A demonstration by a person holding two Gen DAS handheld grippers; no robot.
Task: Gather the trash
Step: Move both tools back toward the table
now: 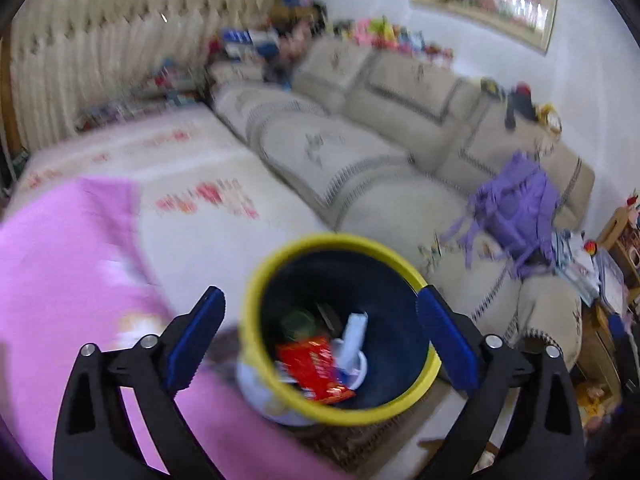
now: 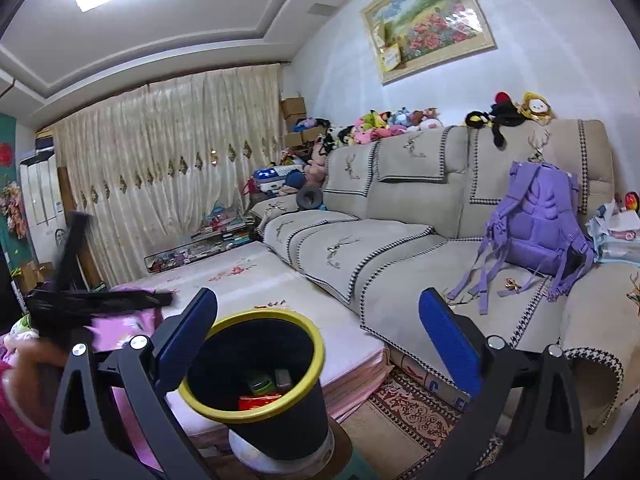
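Trash bin (image 1: 434,364): black, yellow-rimmed, at 6 o'clock in both wrist views, beside the pale mat (image 1: 192,168). Contents: red wrapper (image 1: 314,368), white scrap (image 1: 354,336), green item (image 1: 298,322). Left gripper (image 1: 320,328): jaws wide, empty, above the bin's mouth. Right gripper (image 2: 318,330): jaws wide, empty. Purple backpack (image 2: 536,220): on the sofa (image 2: 400,248), 3 o'clock.

Home living room: beige sectional sofa (image 2: 400,248) at 3 o'clock, plush toys (image 2: 384,122) along its back at 1, framed flower painting (image 2: 428,20) above, cream curtains (image 2: 160,160) at 11, patterned rug (image 2: 412,412) at 5, purple backpack (image 2: 536,220) on seat.
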